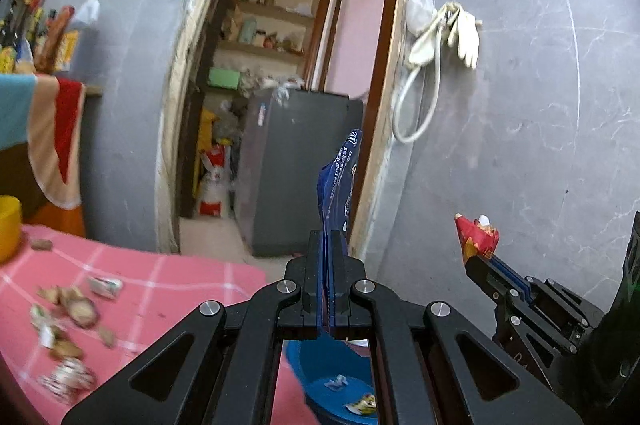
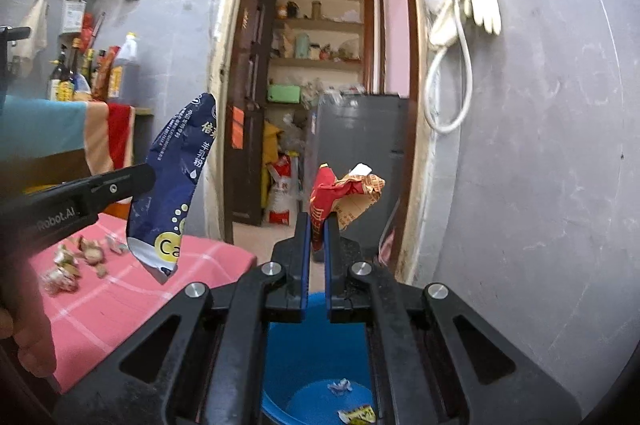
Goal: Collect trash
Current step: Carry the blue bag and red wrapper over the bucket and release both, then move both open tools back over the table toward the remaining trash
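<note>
Left tool [image 1: 327, 245]: my jaws are pinched tight on the lower edge of the blue pouch [image 1: 339, 181], which stands up ahead of the tips.
Right tool [image 2: 317, 229]: my jaws are narrow, clamping the red wrapper [image 2: 347, 192], which crumples out above and to the right of the tips.
Bucket [image 2: 288, 357]: blue, directly below both tools, a few scraps already inside.
Table [image 1: 168, 277]: pink check cloth, to the left of my left tool; more scraps [image 1: 68, 325] lie on it.
Handling: I judge both pieces light, thin and floppy; the pouch film looks slick, so an edge or fold is the place to grip.
Left view only: the pouch edge-on.
Right view only: the pouch's printed face and torn silver end [image 2: 160, 265].
</note>
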Demonstrator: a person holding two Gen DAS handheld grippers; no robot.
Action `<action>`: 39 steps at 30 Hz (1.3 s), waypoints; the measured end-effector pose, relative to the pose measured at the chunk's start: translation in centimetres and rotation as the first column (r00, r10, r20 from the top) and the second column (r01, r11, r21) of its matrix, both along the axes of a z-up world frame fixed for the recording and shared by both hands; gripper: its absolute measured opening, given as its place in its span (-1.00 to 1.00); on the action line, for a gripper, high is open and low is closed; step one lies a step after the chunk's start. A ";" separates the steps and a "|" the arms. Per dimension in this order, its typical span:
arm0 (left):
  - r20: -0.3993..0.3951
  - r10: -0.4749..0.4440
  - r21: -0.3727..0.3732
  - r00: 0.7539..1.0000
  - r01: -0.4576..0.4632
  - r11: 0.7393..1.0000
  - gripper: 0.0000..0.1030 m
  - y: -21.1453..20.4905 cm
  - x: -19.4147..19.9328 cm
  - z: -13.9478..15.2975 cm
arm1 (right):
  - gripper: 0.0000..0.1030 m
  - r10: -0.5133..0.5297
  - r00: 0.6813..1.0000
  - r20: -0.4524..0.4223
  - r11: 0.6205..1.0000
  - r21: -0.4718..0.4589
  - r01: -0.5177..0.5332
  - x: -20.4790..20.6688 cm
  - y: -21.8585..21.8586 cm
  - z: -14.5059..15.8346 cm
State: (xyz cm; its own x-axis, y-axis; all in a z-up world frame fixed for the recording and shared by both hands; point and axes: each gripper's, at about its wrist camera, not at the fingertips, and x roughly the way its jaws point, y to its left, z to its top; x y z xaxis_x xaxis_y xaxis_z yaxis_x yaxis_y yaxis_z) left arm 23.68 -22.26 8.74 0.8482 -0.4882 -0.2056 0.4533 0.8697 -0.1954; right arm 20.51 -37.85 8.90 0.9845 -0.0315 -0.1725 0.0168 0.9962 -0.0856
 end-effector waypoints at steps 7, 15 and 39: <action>-0.134 -0.038 0.026 0.990 0.042 0.999 -0.99 -2.9 3.3 -1.9 | -0.72 -0.002 0.989 -0.145 0.998 0.062 0.011 2.6 -2.7 -2.0; -0.293 -0.067 0.050 0.954 0.086 0.995 -0.99 -4.8 6.3 -4.4 | -0.71 0.006 0.961 -0.276 0.992 0.121 0.028 4.8 -4.4 -3.9; -0.409 -0.058 0.001 0.911 0.064 0.998 -0.14 -1.9 7.7 -5.1 | 0.02 -0.018 0.951 -0.308 0.986 0.150 0.067 5.9 -4.7 -4.2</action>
State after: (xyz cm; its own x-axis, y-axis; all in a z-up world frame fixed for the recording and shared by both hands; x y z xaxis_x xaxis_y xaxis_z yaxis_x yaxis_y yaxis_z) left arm 31.33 -24.16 3.62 0.6571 -0.5305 -0.5355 0.3884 0.8471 -0.3626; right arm 26.40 -42.57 4.72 0.8826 -0.0203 -0.4698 0.0571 0.9963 0.0642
